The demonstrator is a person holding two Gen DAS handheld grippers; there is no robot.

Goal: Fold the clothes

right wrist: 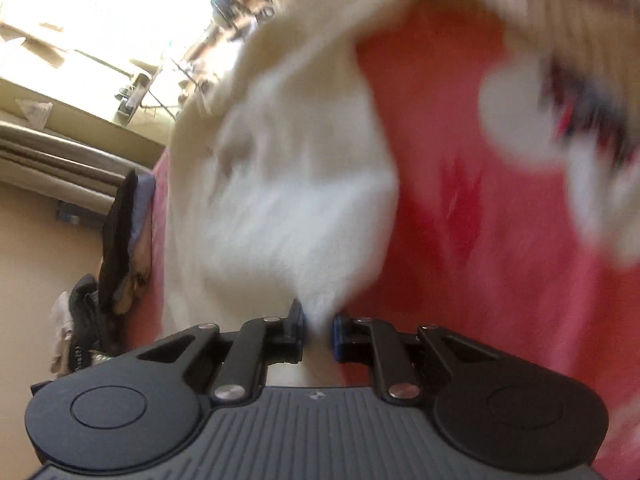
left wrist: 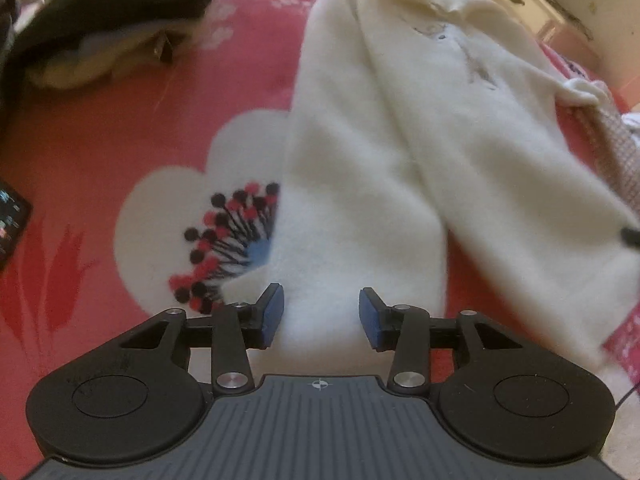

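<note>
Cream fleece trousers [left wrist: 392,152] lie spread on a red flowered bedspread [left wrist: 100,140], legs pointing toward me. My left gripper [left wrist: 322,316] is open, its blue pads on either side of the left leg's hem, which lies between them. In the right wrist view my right gripper [right wrist: 319,330] is shut on a bunched end of the cream trousers [right wrist: 288,184], lifted above the bedspread [right wrist: 480,220]. That view is blurred by motion.
A pile of dark and beige clothes [left wrist: 100,28] lies at the far left of the bed. A phone [left wrist: 10,224] lies at the left edge. A cream cabinet [left wrist: 520,0] stands beyond the bed. More clothes [right wrist: 116,256] hang at the bed's edge.
</note>
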